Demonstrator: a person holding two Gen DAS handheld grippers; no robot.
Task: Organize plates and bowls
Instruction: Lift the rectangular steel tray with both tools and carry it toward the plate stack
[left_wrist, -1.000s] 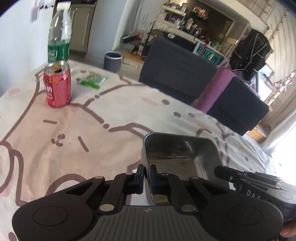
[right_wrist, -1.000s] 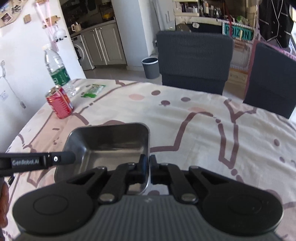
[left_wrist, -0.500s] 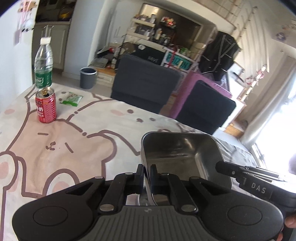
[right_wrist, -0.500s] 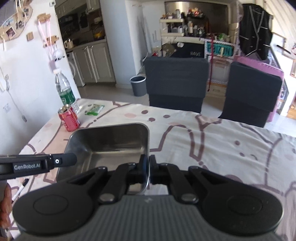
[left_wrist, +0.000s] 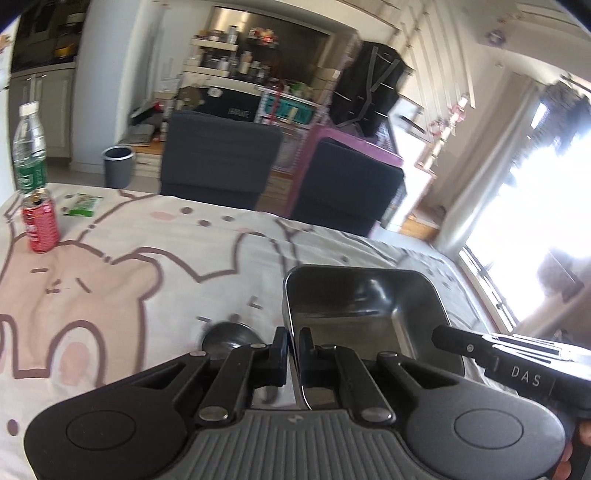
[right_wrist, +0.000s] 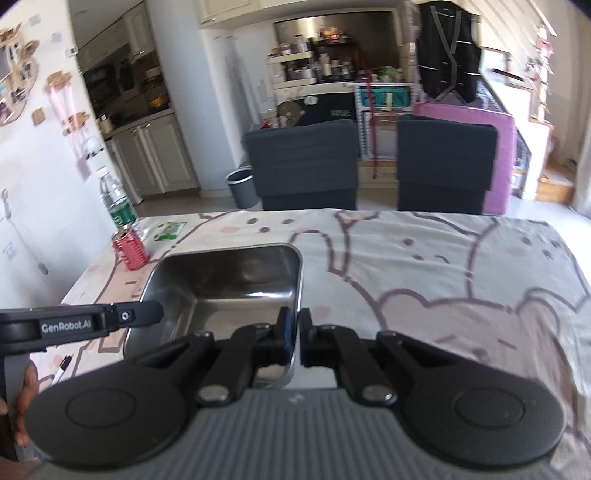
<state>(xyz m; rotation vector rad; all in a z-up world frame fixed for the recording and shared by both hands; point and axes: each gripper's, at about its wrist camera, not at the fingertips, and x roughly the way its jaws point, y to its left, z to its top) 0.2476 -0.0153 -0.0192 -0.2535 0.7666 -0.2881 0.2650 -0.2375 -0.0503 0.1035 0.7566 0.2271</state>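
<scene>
A square steel tray (left_wrist: 362, 310) is held in the air above the table by both grippers. My left gripper (left_wrist: 293, 347) is shut on the tray's left rim. My right gripper (right_wrist: 297, 332) is shut on the right rim of the same tray (right_wrist: 225, 284). Each gripper shows in the other's view: the right one (left_wrist: 509, 365) and the left one (right_wrist: 85, 325). A dark round bowl (left_wrist: 231, 336) sits on the table below the tray, partly hidden by my left gripper.
A red can (left_wrist: 40, 229), a water bottle (left_wrist: 29, 147) and a green packet (left_wrist: 85, 205) stand at the table's far left. Two dark chairs (right_wrist: 303, 162) stand beyond the far edge. A pen (right_wrist: 62, 367) lies near the left edge.
Both grippers have lifted the tray higher above the table and pulled it back. The dark round bowl has come into view below it.
</scene>
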